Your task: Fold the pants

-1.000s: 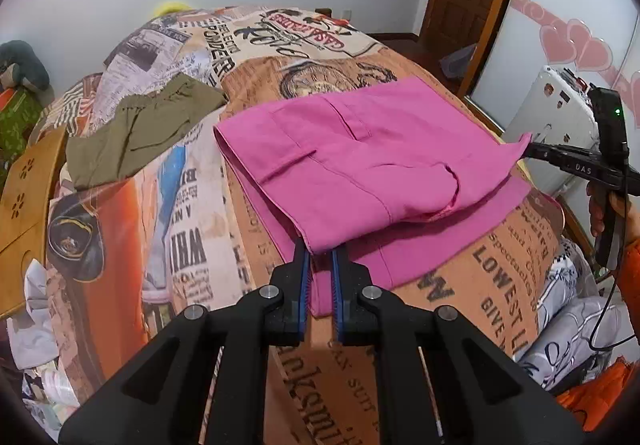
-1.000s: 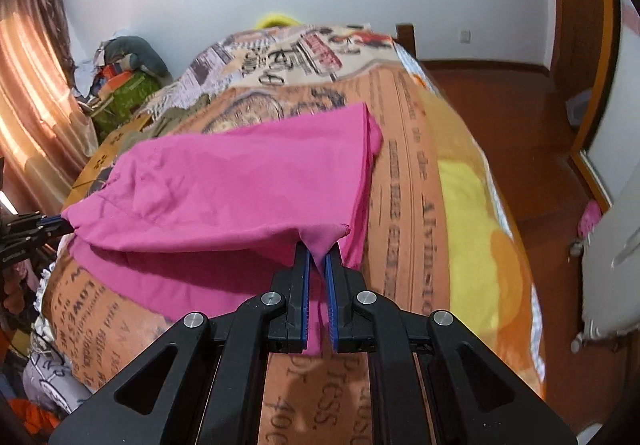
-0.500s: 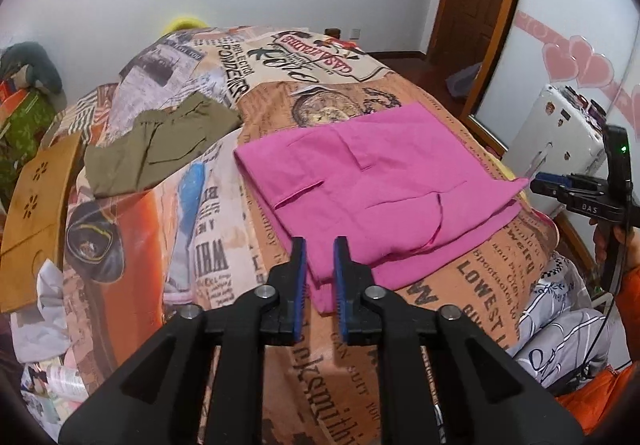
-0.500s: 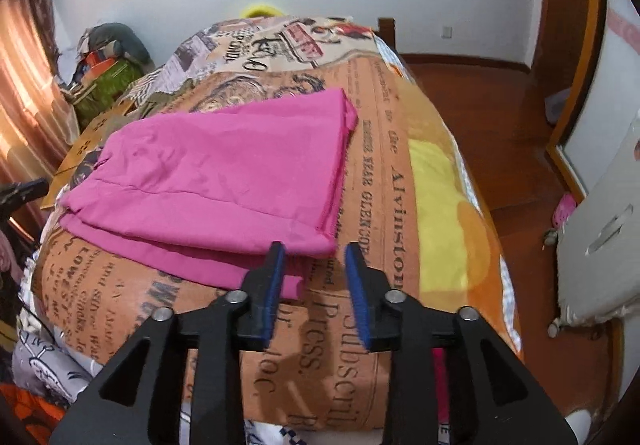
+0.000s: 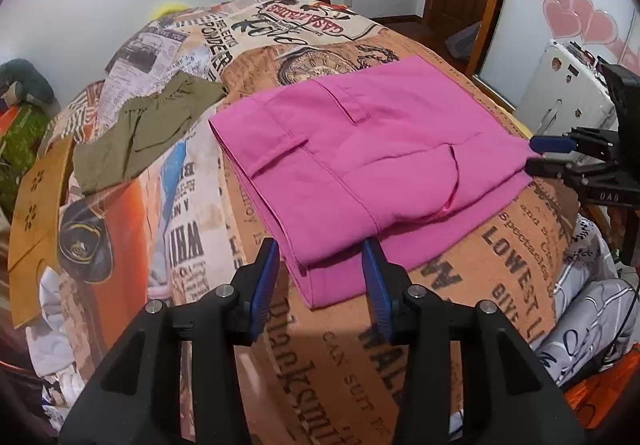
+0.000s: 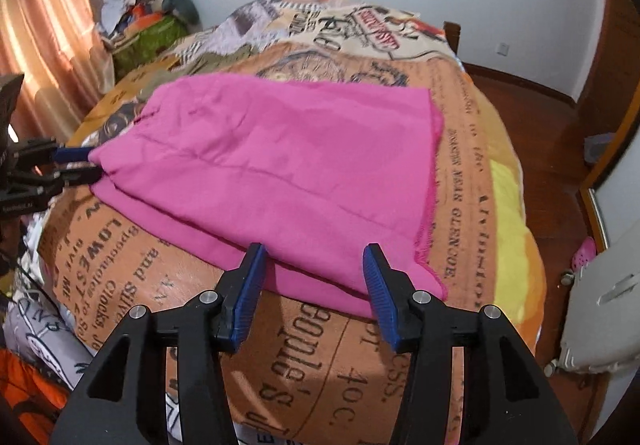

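We see the pink pants (image 5: 360,165) folded flat on the bed (image 5: 440,309) — no longer pinched. The left gripper (image 5: 320,269) and right gripper (image 6: 314,277) have just been opening; both pairs of fingers stand spread at the near edge, gripping nothing.

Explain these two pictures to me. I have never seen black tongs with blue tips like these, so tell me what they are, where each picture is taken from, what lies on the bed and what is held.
A person holds a two-finger gripper in each hand, each with a camera looking along its fingers. One picture comes from the left gripper, the other from the right gripper. On the printed bedspread lie folded pink pants and, farther back, an olive garment. Both grippers' jaws have just been opening and stand apart; neither presses the cloth, so nothing is held.
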Motion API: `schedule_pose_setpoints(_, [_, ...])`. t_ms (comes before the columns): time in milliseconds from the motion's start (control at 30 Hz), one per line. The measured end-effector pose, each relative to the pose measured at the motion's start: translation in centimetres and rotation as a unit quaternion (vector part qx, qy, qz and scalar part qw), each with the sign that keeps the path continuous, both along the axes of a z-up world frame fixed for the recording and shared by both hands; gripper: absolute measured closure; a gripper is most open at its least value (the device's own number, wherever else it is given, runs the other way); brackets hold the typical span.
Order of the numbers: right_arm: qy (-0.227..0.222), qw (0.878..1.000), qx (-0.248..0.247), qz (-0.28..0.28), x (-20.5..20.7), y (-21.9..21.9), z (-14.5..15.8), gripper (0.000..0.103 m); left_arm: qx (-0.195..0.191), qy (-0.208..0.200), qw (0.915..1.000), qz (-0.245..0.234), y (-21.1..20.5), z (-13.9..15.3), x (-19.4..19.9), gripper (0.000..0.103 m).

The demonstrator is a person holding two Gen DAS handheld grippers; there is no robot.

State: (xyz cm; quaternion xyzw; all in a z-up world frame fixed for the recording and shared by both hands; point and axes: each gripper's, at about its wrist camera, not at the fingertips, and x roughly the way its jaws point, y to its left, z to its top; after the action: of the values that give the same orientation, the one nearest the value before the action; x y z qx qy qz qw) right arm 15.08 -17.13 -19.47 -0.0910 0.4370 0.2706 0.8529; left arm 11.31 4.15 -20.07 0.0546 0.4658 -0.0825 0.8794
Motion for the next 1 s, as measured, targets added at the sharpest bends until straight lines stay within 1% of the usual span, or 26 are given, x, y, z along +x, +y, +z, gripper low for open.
schedule_pose_setpoints(100, [0.006, 1.000, -0.011, 0.012, 0.0, 0.3, -0.5, 0.056, 0.012, -0.011, 0.9999, -0.001, -0.1, 0.1, 0.4, 0.060])
schedule_pose_setpoints(200, [0.006, 1.000, -0.010, 0.016, 0.2, 0.1, -0.5, 0.056, 0.026, -0.017, 0.9995, -0.007, -0.5, 0.1, 0.8, 0.060])
schedule_pose_setpoints(267, [0.006, 1.000, -0.008, 0.016, 0.4, 0.0, -0.5, 0.056, 0.027, -0.024, 0.9993, -0.009, -0.5, 0.3, 0.9, 0.062])
schedule_pose_setpoints(367, [0.004, 1.000, 0.001, 0.016, 0.7, 0.0, -0.5, 0.056, 0.022, -0.034, 0.9991, -0.013, -0.5, 0.6, 1.1, 0.075])
schedule_pose_setpoints(400, [0.004, 1.000, 0.004, 0.016, 0.7, 0.1, -0.5, 0.057, 0.022, -0.038, 0.9990, -0.012, -0.5, 0.7, 1.1, 0.086])
schedule_pose_setpoints(433, [0.005, 1.000, 0.012, 0.019, 0.8, 0.1, -0.5, 0.065, 0.021, -0.039, 0.9989, -0.013, -0.4, 0.7, 1.2, 0.091])
schedule_pose_setpoints(467, [0.007, 1.000, 0.017, 0.021, 0.7, 0.2, -0.5, 0.078, 0.018, -0.038, 0.9990, -0.013, -0.3, 0.7, 1.2, 0.091])
schedule_pose_setpoints(500, [0.012, 0.999, 0.022, 0.024, 0.7, 0.3, -0.5, 0.088, 0.011, -0.035, 0.9992, -0.012, -0.1, 0.7, 1.3, 0.092])
schedule_pose_setpoints(567, [0.007, 0.999, 0.024, 0.023, 0.7, 0.5, -0.4, 0.093, 0.005, -0.034, 0.9994, -0.008, 0.0, 0.8, 1.3, 0.094])
schedule_pose_setpoints(700, [-0.011, 0.999, 0.036, 0.020, 0.3, 0.6, 0.6, 0.097, 0.000, -0.048, 0.9988, -0.009, -0.1, 1.7, 0.8, 0.095])
schedule_pose_setpoints(833, [-0.030, 0.998, 0.052, 0.016, -0.3, 0.1, 2.1, 0.098, -0.007, -0.064, 0.9978, -0.011, 0.0, 3.0, 0.0, 0.095])
schedule_pose_setpoints(900, [-0.038, 0.998, 0.055, 0.018, -0.8, 0.0, 2.9, 0.098, -0.013, -0.066, 0.9977, -0.009, 0.1, 3.3, -0.3, 0.096])
schedule_pose_setpoints(1000, [-0.041, 0.998, 0.052, 0.023, -1.3, 0.1, 3.2, 0.098, -0.025, -0.057, 0.9981, -0.002, 0.6, 3.1, -0.6, 0.097])
